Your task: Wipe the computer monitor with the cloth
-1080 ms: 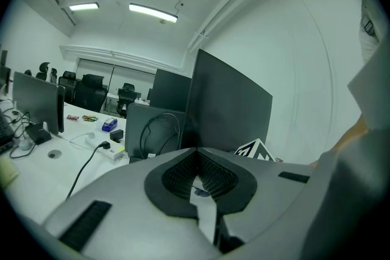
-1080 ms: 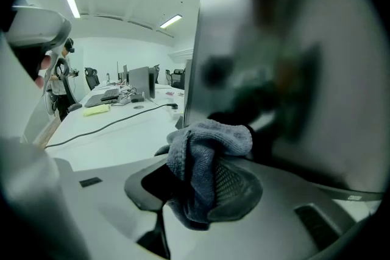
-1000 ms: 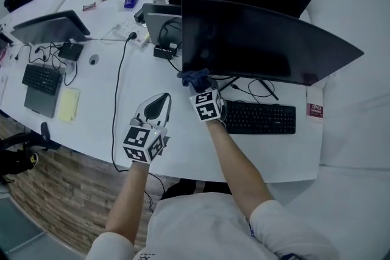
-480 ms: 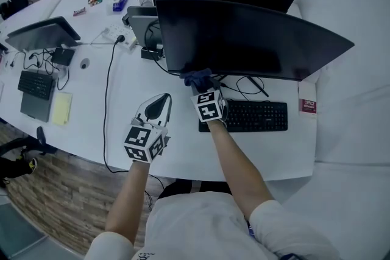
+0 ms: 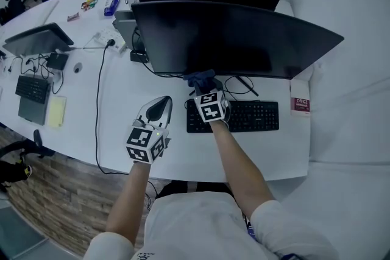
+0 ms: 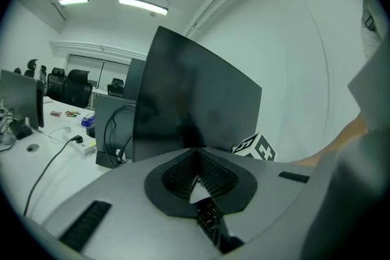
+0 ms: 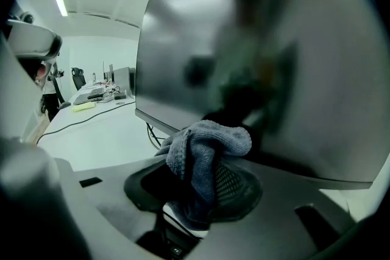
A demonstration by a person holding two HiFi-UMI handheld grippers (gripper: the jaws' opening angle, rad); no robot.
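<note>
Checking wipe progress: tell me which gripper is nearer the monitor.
Right. The right gripper holds the cloth by the lower edge of the monitor; the left gripper hangs over the desk, farther back from it.

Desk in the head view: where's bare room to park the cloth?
Bare white desk between the black cable and the left gripper, and right of the keyboard. Crowded under the monitor: loose cables.
</note>
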